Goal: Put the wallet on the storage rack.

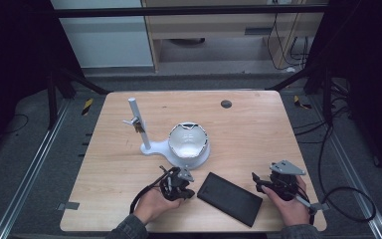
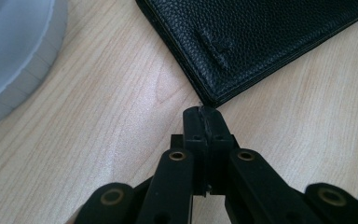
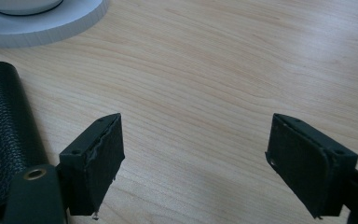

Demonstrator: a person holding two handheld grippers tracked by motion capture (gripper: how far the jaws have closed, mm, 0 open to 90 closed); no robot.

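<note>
A flat black leather case (image 1: 229, 197) lies near the table's front edge, between my two grippers. My left gripper (image 1: 190, 191) is shut with nothing between its pads. In the left gripper view its closed tips (image 2: 204, 114) sit right at a corner of the case (image 2: 256, 37); whether they touch it I cannot tell. My right gripper (image 1: 256, 183) rests to the right of the case with its jaws wide apart. In the right gripper view only bare wood lies between the pads (image 3: 193, 158), and the case (image 3: 0, 130) is off to the left.
A white stand (image 1: 164, 149) with an upright post (image 1: 138, 122) and a round base holding a white bowl (image 1: 188, 139) stands mid-table behind the case. Its base edge (image 2: 14, 51) is close to the left gripper. A dark round hole (image 1: 226, 104) marks the far side of the table.
</note>
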